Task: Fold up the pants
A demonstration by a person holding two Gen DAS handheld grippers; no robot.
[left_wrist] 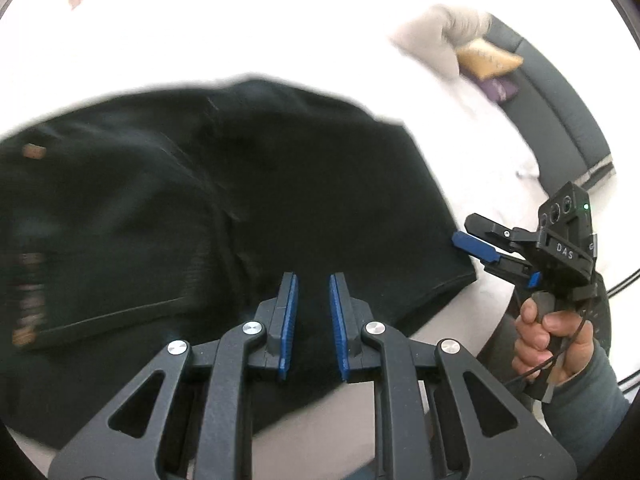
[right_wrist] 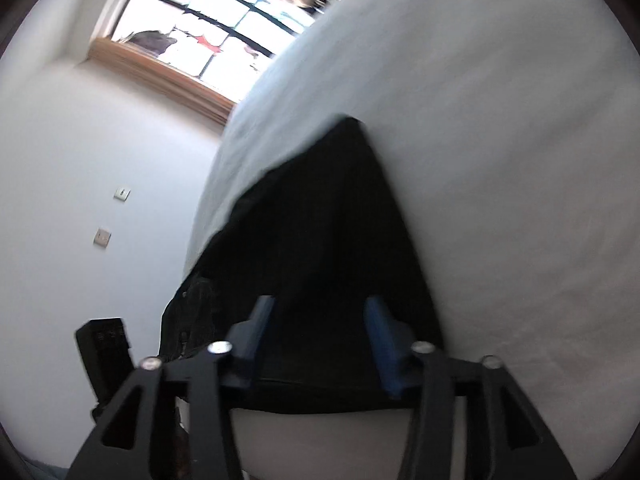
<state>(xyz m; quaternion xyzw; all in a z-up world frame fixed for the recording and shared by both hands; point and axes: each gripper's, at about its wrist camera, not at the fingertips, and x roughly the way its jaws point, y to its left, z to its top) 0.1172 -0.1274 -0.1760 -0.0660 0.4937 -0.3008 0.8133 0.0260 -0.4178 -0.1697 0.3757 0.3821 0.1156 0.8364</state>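
Observation:
The black pants (left_wrist: 192,208) lie folded on the white bed (left_wrist: 240,32), spread from the left edge to the middle right. My left gripper (left_wrist: 313,320) is open, its blue pads (left_wrist: 289,320) just above the near edge of the pants, holding nothing. My right gripper (left_wrist: 470,236) shows at the right of the left wrist view, open, its blue pad at the pants' right corner. In the right wrist view the right gripper (right_wrist: 320,332) is open over the pants (right_wrist: 328,232), which run away along the bed (right_wrist: 500,160).
Beige, gold and purple pillows (left_wrist: 480,56) lie at the bed's far right beside a grey headboard (left_wrist: 560,112). A white wall (right_wrist: 100,160) with two switches and a window (right_wrist: 208,28) stands left of the bed. A black box (right_wrist: 106,348) sits low by the wall.

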